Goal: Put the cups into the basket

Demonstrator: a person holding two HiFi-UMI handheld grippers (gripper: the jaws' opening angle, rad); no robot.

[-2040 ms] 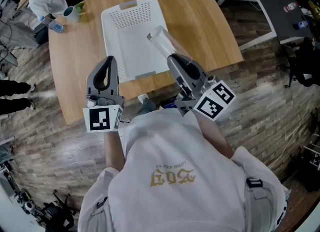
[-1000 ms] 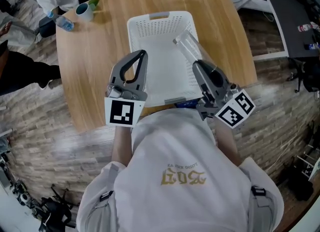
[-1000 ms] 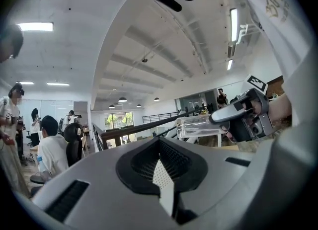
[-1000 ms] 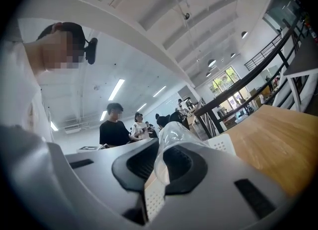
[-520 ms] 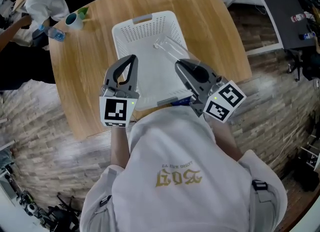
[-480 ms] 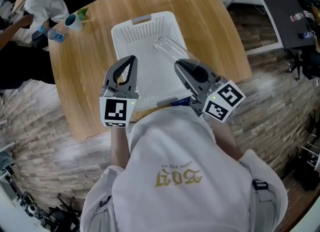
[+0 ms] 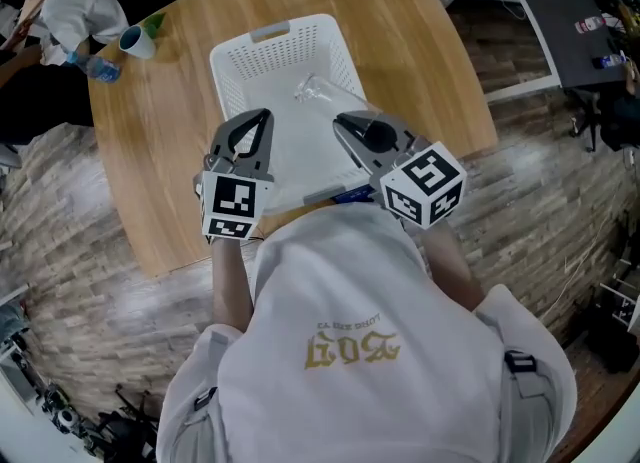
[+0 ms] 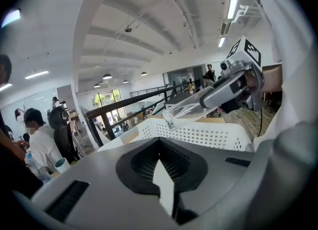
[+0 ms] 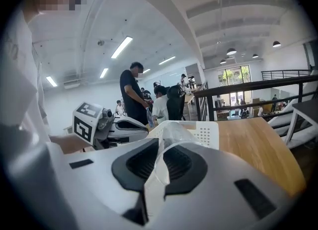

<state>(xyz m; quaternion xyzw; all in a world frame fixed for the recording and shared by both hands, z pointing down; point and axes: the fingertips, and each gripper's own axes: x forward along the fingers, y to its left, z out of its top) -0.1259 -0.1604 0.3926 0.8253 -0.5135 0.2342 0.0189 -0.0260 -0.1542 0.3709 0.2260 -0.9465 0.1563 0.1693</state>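
There's precious little to read from here. The gold print [image 7: 345, 349] on the back of the white shirt [image 7: 400, 401], lower middle of the head view, runs upside down. It is a small line over a few big characters, and I can't make the letters out for sure. The left marker cube [image 7: 231, 209] and the right marker cube [image 7: 422, 183] carry only black-and-white square codes — no words, no numbers.

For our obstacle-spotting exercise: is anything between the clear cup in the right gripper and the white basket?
Nothing visible. The right gripper holds the clear cup above the white basket, whose open top and visible floor are bare. The left gripper is off to the side.
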